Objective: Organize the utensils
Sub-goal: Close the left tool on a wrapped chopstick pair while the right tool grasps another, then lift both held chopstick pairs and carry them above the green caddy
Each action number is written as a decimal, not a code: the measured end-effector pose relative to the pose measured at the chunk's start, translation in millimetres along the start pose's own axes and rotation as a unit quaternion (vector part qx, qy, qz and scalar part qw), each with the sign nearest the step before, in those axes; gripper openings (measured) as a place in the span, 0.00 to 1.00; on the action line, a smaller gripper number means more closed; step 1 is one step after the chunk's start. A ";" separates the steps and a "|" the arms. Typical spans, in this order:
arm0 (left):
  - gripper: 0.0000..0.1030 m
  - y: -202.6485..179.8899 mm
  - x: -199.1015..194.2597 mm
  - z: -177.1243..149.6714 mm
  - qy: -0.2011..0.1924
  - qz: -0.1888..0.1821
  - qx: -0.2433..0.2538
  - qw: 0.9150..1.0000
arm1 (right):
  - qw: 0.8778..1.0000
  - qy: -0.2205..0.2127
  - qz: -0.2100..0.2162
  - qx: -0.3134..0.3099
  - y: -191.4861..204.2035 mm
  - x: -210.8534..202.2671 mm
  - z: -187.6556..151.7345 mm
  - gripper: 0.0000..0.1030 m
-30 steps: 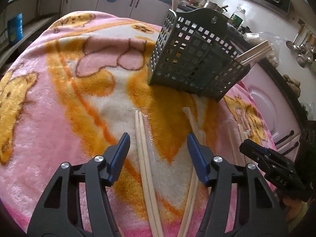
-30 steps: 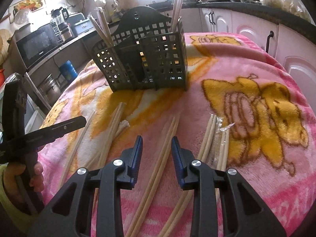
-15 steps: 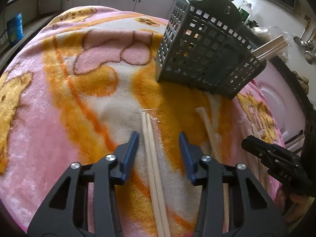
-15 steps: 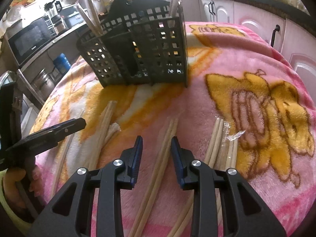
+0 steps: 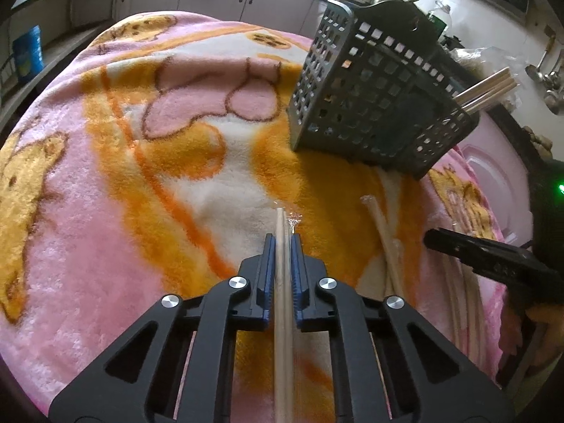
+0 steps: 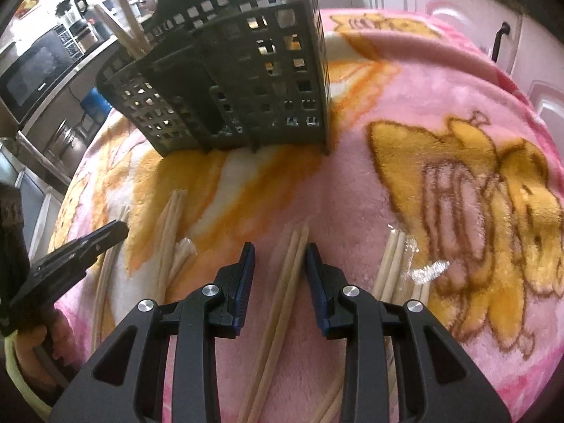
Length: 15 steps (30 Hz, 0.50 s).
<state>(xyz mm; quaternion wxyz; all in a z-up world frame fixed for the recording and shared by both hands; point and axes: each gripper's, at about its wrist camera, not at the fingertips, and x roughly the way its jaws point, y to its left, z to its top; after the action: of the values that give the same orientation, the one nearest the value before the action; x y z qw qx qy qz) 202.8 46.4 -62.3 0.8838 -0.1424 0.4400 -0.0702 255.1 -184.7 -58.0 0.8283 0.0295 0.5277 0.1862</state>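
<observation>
My left gripper (image 5: 283,243) pinches a wrapped chopstick pair (image 5: 284,303) lying on the blanket (image 5: 105,183), my right gripper (image 6: 279,251) straddles another pair (image 6: 287,292), jaws apart, while the basket (image 6: 229,81) holds chopsticks.

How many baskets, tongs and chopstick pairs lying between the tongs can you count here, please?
Grey basket: 1
Tongs: 2 (left tongs shut, right tongs open)
Chopstick pairs between tongs: 2 (clamped pair, straddled pair)
Total: 5
</observation>
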 end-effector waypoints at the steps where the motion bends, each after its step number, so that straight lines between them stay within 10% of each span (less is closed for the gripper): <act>1: 0.03 -0.7 -1.8 0.0 -0.001 -0.003 0.001 1.000 | 1.000 0.009 0.002 0.001 -0.6 1.5 3.6 0.28; 8: 0.02 -8.9 -24.6 7.5 -0.030 -0.028 0.004 0.999 | 0.999 0.030 0.010 0.005 -6.3 -0.8 14.7 0.11; 15: 0.01 -16.0 -53.1 19.2 -0.079 -0.049 0.003 0.996 | 0.997 -0.039 0.071 0.010 -4.6 -37.3 8.9 0.10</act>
<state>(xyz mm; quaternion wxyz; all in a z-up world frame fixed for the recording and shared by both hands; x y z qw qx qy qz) 186.1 48.1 -6.1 0.9118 -0.1665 0.3610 -0.1030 250.3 -200.3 -23.0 0.8328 0.0822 0.4930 0.2382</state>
